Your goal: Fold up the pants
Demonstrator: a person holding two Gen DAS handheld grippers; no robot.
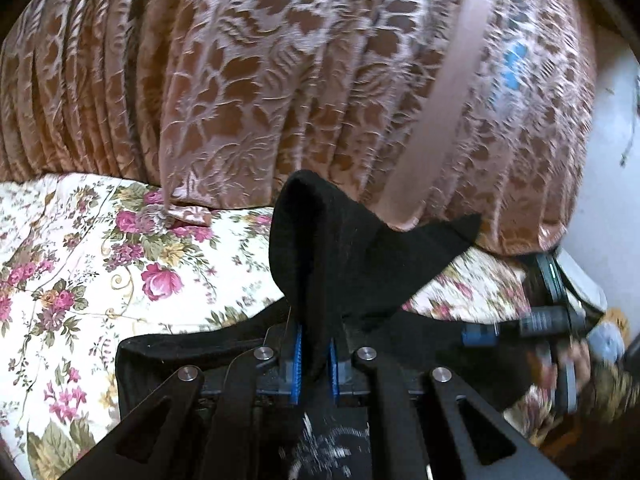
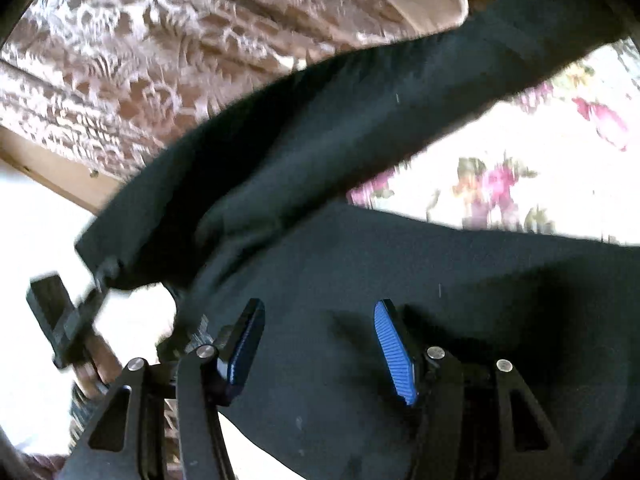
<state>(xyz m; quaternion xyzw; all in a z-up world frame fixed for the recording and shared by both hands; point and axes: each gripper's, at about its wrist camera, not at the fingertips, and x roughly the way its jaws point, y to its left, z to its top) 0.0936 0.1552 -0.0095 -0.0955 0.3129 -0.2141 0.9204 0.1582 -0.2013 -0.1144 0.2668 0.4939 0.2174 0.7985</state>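
Note:
The black pants [image 1: 340,248] lie on a floral bedsheet [image 1: 100,264]. My left gripper [image 1: 316,360] is shut on a fold of the pants, which sticks up as a peak between its blue pads. In the right wrist view the pants [image 2: 360,160] spread wide under and ahead of my right gripper [image 2: 320,344], which is open just above the cloth with nothing between its blue pads [image 2: 394,352]. The right gripper also shows blurred at the right of the left wrist view [image 1: 540,324]. The left gripper shows at the left of the right wrist view [image 2: 68,328].
A brown and pink patterned curtain [image 1: 280,80] hangs behind the bed. A wooden frame edge [image 2: 48,168] and a white wall [image 1: 612,160] lie to the side. The floral sheet [image 2: 540,160] shows beyond the pants.

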